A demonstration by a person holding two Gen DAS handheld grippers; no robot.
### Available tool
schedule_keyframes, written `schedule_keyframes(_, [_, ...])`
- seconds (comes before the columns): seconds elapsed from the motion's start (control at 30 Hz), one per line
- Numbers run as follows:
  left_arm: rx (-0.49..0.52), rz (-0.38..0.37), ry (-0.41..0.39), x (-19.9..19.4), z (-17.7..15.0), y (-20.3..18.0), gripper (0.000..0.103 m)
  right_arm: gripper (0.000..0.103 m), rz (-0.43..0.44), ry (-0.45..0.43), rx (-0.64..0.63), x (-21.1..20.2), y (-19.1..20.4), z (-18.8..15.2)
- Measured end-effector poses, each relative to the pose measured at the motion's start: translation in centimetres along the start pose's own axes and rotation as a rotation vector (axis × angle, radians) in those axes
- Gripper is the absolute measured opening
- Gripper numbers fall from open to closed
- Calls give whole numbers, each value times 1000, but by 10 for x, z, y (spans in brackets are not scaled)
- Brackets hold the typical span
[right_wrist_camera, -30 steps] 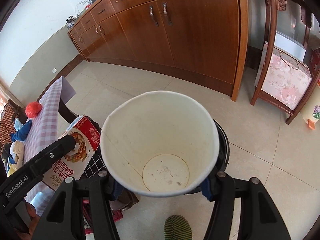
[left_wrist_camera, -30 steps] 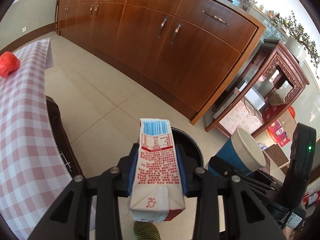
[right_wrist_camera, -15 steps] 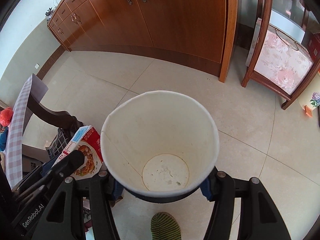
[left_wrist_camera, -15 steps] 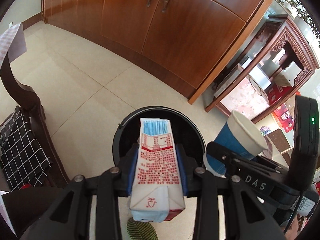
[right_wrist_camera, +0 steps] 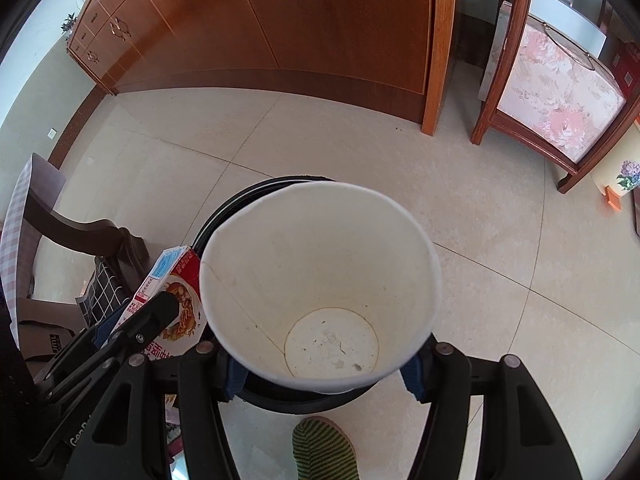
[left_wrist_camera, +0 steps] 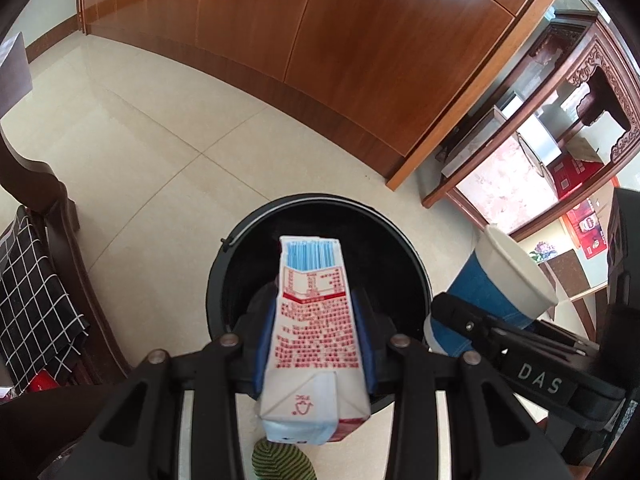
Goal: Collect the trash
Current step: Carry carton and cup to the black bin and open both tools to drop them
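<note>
The left gripper [left_wrist_camera: 314,332] clamps a carton [left_wrist_camera: 314,320] directly over the open black bin [left_wrist_camera: 240,276]; the right gripper [right_wrist_camera: 320,364] holds a paper cup [right_wrist_camera: 320,272] above the bin's near side, just beside the carton; a striped slipper [right_wrist_camera: 324,450] stands before the bin.

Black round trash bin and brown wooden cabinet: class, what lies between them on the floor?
Only bare beige floor tiles lie between the black round trash bin and the brown wooden cabinet; both wrist views show this.
</note>
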State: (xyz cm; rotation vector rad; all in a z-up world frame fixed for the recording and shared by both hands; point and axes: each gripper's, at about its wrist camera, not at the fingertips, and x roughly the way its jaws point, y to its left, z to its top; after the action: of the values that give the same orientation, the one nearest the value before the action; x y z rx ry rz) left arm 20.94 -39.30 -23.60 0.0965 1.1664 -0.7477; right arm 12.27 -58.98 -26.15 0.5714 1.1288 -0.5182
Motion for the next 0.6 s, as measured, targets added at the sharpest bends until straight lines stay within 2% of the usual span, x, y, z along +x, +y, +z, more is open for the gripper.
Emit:
schedule_keyframes(0.03, [-2, -3, 2, 1, 1, 0, 40, 63, -9, -1, -2, 0, 1, 1])
schedule_keyframes(0.1, [-3, -4, 9, 3, 3, 0, 49, 65, -40, -5, 0, 0, 2, 2])
schedule_keyframes(0.17, [-9, 7, 1, 3, 5, 2, 65, 76, -92, -22, 8, -3, 0, 3])
schedule_keyframes(0.23, [-22, 6, -4, 1, 7, 5, 70, 78, -121, -48, 23, -9, -4, 5])
schedule_keyframes(0.6, [10, 115, -126, -47, 11, 11, 70, 78, -114, -122, 37, -37, 0, 5])
